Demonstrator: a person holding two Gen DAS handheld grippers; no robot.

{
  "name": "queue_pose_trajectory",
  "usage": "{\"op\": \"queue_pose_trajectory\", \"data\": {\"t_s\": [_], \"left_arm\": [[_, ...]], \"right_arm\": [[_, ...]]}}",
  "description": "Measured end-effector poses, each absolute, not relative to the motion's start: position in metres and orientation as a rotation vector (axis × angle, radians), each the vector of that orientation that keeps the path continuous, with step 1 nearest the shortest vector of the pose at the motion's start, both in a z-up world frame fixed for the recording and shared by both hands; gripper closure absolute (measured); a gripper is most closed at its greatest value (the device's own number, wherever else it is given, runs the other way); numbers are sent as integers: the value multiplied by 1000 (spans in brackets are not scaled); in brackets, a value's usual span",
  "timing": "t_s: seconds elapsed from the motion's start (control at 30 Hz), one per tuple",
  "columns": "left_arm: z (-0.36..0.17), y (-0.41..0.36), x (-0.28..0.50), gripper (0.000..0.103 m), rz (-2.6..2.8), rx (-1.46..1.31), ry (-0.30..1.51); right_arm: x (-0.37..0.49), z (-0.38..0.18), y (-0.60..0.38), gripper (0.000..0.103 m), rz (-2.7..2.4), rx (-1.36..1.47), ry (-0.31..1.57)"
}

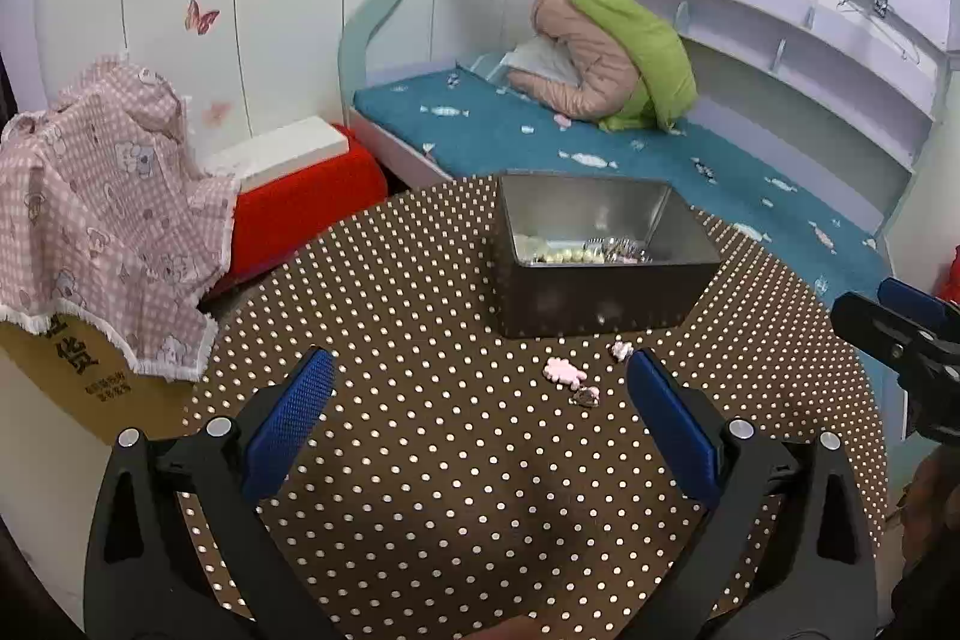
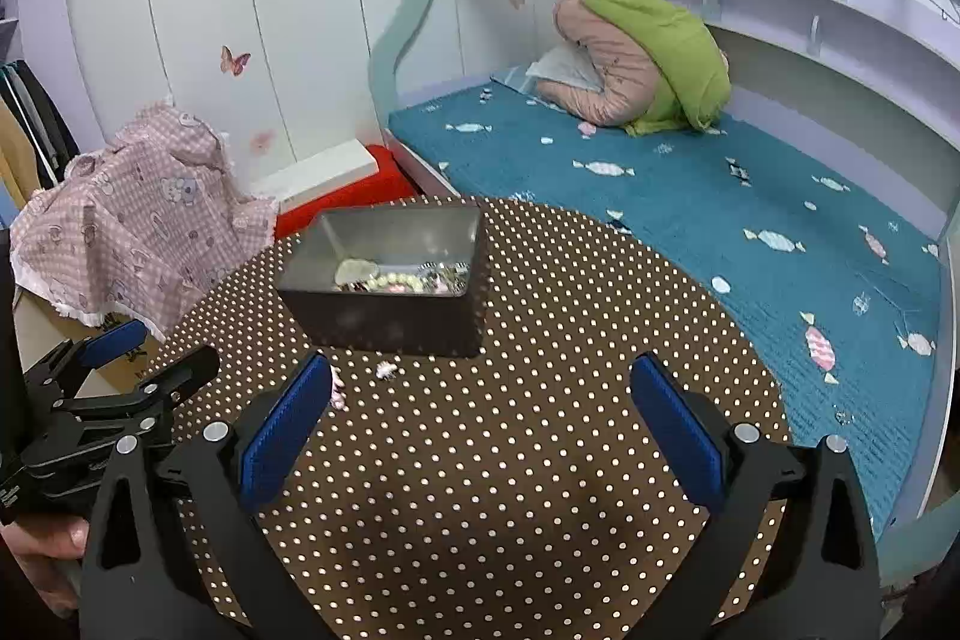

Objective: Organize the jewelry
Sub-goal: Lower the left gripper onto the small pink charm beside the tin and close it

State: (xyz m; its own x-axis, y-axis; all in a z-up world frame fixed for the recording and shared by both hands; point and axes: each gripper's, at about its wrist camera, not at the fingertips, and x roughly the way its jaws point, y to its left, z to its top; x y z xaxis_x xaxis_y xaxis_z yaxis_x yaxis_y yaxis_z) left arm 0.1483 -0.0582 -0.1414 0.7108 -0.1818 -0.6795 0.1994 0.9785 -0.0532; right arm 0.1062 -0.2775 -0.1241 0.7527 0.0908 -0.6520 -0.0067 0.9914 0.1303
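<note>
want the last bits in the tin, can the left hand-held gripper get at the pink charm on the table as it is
Probably yes. The left hand-held gripper is open and empty, and the pink charm lies on bare dotted tablecloth just ahead between its fingers, in front of the tin. Nothing stands between them.

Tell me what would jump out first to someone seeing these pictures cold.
Probably the metal tin in the middle of the brown polka-dot table, open, with a pearl strand and other jewelry in it. Next, the small pink pieces loose on the cloth in front of it, just ahead of the open left gripper. Behind, the green and pink jackets sit heaped on the teal bed.
</note>
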Motion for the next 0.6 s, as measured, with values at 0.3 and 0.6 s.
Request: {"op": "queue_pose_trajectory", "data": {"t_s": [0.3,0.6], "left_arm": [[-180,-84,172,5,-203,62,834],[-220,-101,201,6,-184,67,922]], "right_arm": [[117,-150,-291,7,40,157,778],[127,-164,-303,7,29,189,813]]}}
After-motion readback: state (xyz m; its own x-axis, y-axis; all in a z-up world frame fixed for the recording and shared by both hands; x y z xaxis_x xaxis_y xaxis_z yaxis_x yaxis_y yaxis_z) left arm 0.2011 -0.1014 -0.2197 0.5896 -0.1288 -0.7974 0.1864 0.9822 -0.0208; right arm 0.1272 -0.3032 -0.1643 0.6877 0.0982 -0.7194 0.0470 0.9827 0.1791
